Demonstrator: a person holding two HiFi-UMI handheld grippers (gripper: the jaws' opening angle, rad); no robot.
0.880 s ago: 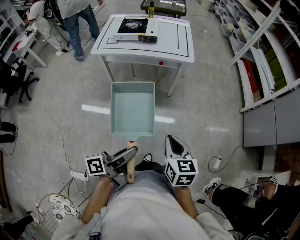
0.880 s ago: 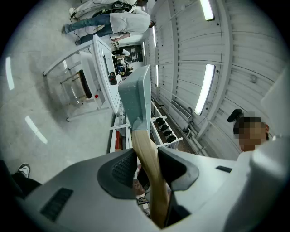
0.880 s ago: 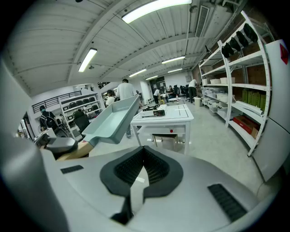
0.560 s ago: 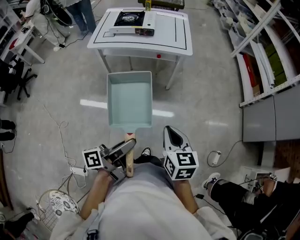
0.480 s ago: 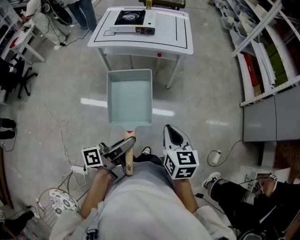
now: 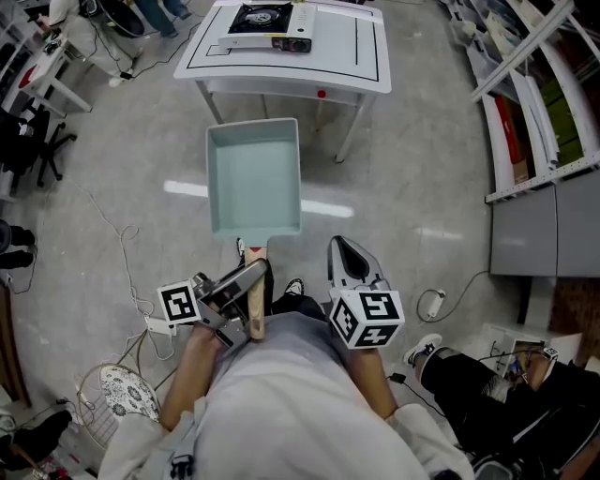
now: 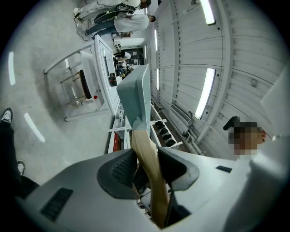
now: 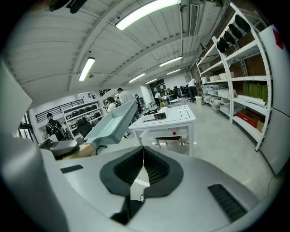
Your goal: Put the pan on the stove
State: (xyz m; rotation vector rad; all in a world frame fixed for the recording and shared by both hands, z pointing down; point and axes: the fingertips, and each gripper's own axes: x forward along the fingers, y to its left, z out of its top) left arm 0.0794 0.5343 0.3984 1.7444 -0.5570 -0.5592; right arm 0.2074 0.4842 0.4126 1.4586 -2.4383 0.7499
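A pale green rectangular pan with a wooden handle hangs level in the air over the floor. My left gripper is shut on that handle; in the left gripper view the handle runs between the two pads and the pan stands on edge beyond. My right gripper is shut with nothing in it, just right of the handle. A black portable gas stove sits on the white table ahead. The right gripper view shows the pan, the stove and the table.
Metal shelving lines the right side. A second white table and a black chair stand at the left, with people near the far left. Cables and a power strip lie on the floor at left.
The table and stove have slid toward the top of the head view. The pan has gone forward with me, its handle still gripped. The right gripper stays beside it.
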